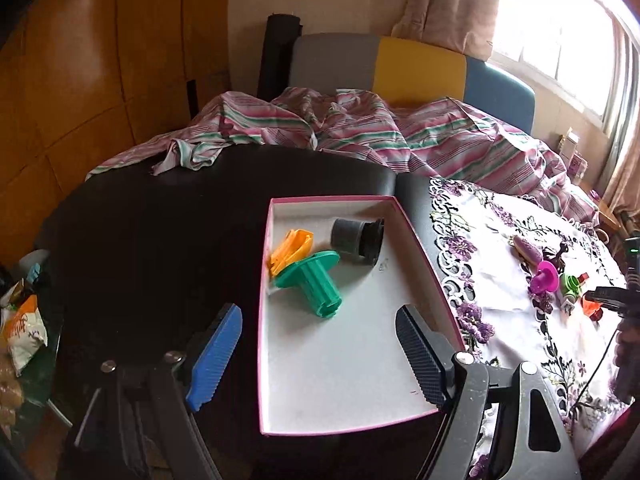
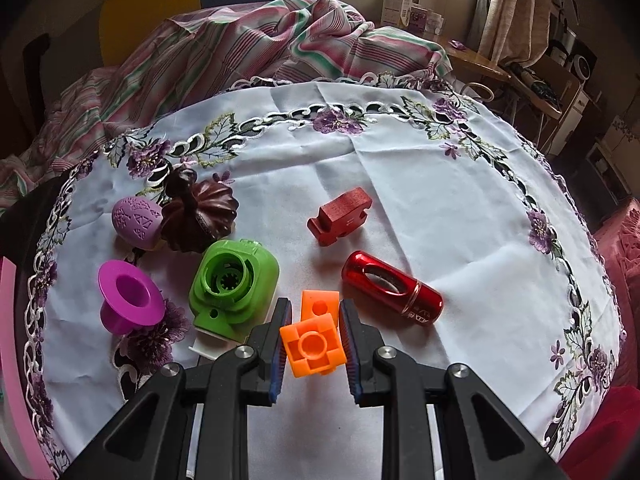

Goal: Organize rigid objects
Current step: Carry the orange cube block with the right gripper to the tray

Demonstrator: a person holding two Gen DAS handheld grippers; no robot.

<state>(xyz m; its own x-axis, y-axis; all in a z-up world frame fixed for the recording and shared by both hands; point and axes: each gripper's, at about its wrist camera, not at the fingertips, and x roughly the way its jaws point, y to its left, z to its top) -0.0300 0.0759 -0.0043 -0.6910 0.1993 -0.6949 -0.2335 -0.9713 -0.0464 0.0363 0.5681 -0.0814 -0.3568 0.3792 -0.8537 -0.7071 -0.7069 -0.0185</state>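
Right tongs [image 2: 312, 344] clamped on orange plastic cube block [image 2: 313, 347]; pink-rimmed white cardboard box [image 1: 280, 420] lies leftward, under left tongs [image 1: 320, 354], spread apart, empty.

Orange block [image 2: 313, 344] between clamped fingers [image 2: 280, 340]

the dark surface [image 1: 160, 240] carries a pink-rimmed box [image 1: 416, 232] near its middle and an embroidered cloth [image 2: 400, 184] on its right.
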